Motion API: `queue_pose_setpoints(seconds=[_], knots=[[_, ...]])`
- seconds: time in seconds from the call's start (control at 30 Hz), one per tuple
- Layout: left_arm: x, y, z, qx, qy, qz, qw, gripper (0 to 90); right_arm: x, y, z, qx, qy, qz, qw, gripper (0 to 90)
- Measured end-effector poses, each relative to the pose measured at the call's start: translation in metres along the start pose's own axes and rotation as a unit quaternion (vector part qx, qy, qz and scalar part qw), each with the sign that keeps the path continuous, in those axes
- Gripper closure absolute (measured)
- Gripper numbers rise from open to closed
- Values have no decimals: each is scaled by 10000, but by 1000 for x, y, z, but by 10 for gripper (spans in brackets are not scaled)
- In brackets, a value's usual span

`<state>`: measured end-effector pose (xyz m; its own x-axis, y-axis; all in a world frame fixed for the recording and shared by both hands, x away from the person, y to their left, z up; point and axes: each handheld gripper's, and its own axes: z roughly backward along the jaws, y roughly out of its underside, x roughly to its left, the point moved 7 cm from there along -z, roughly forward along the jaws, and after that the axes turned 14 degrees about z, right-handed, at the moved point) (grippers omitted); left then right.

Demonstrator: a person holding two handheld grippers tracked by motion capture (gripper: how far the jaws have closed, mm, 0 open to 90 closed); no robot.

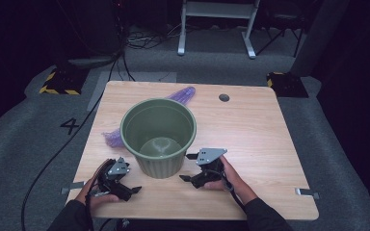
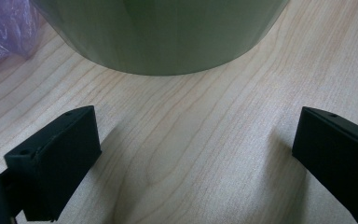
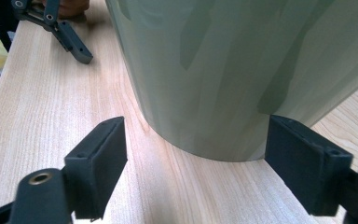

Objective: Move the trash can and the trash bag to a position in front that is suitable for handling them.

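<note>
The upright pot (image 1: 158, 137) stands near the surface's (image 1: 250, 130) front edge between both wide-open, empty grippers, the right gripper (image 1: 188, 167) nearer than the left gripper (image 1: 134, 184).

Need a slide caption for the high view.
Two open hand-held grippers, left and right, flank a green pot on a wooden table.

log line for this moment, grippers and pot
left gripper: open, short of pot | right gripper: open, at pot base | pot: upright on table | purple bag: behind pot
</note>
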<state>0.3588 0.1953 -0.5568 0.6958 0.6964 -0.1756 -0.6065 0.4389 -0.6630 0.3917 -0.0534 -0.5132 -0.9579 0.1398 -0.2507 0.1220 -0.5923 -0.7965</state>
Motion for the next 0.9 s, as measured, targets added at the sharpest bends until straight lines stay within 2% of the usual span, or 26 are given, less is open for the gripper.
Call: queue_pose_setpoints(seconds=[0.1, 0.23, 0.3, 0.4, 0.47, 0.57, 0.63, 0.7, 0.73, 0.9], knots=[[0, 1, 1, -2, -23, 15, 10000, 6, -1, 1, 3, 49, 63, 4, 10000, 216], [1, 1, 2, -54, -55, 54, 10000, 19, -9, 8, 12, 103, 199, -144, 9996, 224], [3, 1, 4, -115, -80, 92, 9999, 53, -12, 12, 18, 142, 255, -203, 9994, 221], [7, 0, 8, -184, -137, 153, 9996, 173, -17, 21, 28, 202, 344, -287, 9988, 210], [11, 0, 9, -205, -221, 210, 9993, 157, -21, 27, 35, 280, 446, -306, 9981, 210], [16, -1, 12, -262, -351, 191, 9989, 172, -25, 37, 44, 360, 525, -409, 9971, 210], [18, -3, 13, -335, -316, 248, 9986, 157, -27, 44, 51, 387, 584, -496, 9963, 212], [22, -6, 14, -400, -397, 251, 9981, 170, -30, 49, 57, 388, 652, -608, 9953, 218], [23, -10, 15, -497, -321, 333, 9977, 168, -30, 50, 59, 377, 668, -631, 9951, 221], [30, -23, 14, -629, -311, 363, 9969, 191, -31, 54, 64, 428, 728, -605, 9946, 222]])
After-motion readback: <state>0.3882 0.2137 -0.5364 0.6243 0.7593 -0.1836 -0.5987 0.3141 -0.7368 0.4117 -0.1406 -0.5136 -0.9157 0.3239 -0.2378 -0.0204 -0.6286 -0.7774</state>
